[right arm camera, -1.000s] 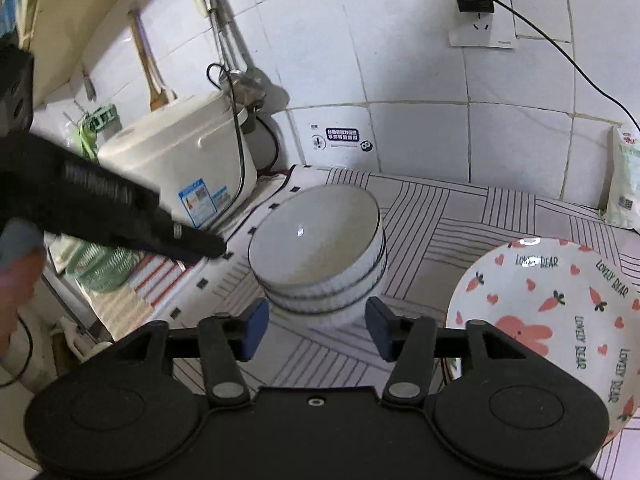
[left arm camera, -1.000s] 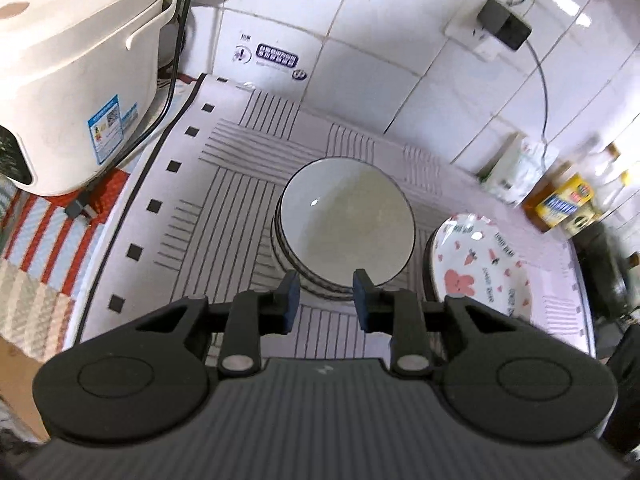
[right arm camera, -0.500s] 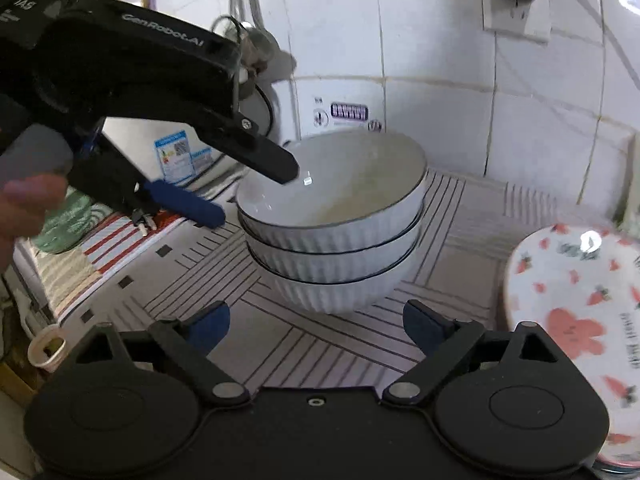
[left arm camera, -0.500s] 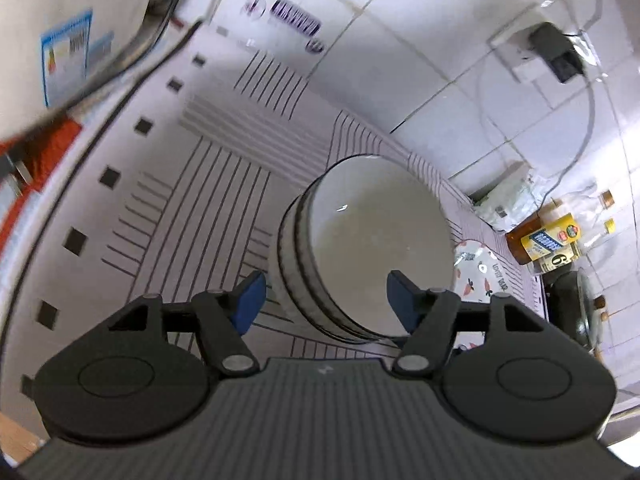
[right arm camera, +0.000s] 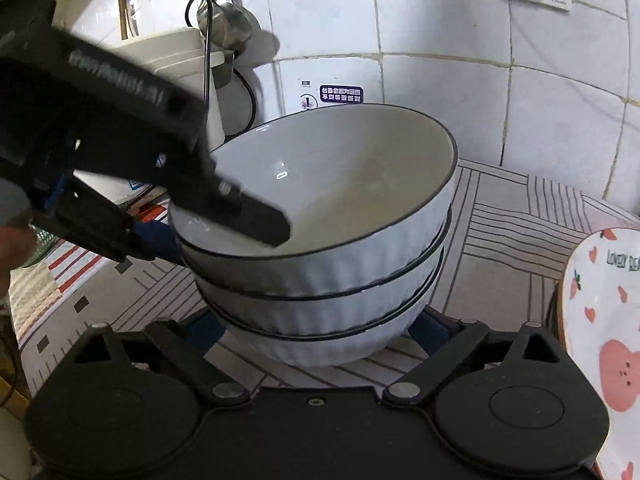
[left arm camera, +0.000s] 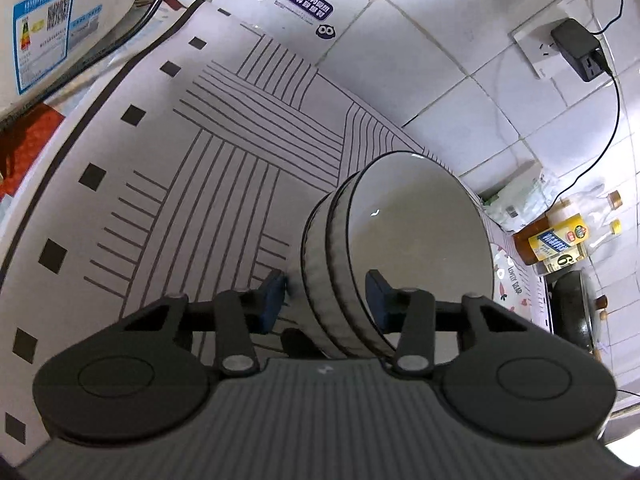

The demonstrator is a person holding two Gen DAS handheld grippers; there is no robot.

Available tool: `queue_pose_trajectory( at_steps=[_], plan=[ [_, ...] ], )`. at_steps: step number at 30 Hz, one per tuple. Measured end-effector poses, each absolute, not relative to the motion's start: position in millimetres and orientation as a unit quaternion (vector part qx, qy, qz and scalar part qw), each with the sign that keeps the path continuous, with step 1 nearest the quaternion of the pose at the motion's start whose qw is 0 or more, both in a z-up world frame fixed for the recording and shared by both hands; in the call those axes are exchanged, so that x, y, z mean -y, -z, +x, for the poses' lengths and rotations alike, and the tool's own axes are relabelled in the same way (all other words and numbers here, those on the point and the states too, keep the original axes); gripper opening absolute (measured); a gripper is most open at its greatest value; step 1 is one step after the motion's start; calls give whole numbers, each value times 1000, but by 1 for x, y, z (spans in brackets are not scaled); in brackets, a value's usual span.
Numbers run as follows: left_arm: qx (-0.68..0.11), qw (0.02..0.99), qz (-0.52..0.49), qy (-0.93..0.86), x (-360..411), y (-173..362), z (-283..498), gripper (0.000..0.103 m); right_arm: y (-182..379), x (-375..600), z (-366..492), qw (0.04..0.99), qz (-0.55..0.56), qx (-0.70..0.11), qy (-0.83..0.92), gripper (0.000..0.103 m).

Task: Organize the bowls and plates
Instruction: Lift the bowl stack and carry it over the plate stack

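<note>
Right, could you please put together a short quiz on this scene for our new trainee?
1. How many bowls are stacked on the mat?
2. True or false: the right gripper has its fingers on either side of the lowest bowl.
3. One finger of the left gripper is: A) inside the top bowl; B) under the stack; C) well away from the stack.

Key: 1) three; 2) true; 3) A.

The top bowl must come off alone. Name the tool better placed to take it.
Left, probably. The left tool straddles the top bowl at its rim, one finger inside, one outside. The right tool sits open around the bottom bowl, well below it.
</note>
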State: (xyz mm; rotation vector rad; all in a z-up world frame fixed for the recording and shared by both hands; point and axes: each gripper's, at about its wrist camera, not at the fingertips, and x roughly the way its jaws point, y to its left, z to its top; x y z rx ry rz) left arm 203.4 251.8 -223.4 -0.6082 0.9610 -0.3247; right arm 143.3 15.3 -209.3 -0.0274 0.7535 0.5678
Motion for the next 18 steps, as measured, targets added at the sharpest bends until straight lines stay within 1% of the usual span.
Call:
queue_pose_trajectory(
  at_steps=[5,9,18],
  plan=[
    [-449,827,-305,147,-248,238,207,44,212,-19,151,887,-14,-368,-278,101],
    [-442,837,-285,150,-242,238,201,43,212,-19,153,886,-15,-369,-280,101],
    [-444,845,-261,145,-239,227,189,43,212,-10,148,882,-15,-357,-307,101]
  ],
)
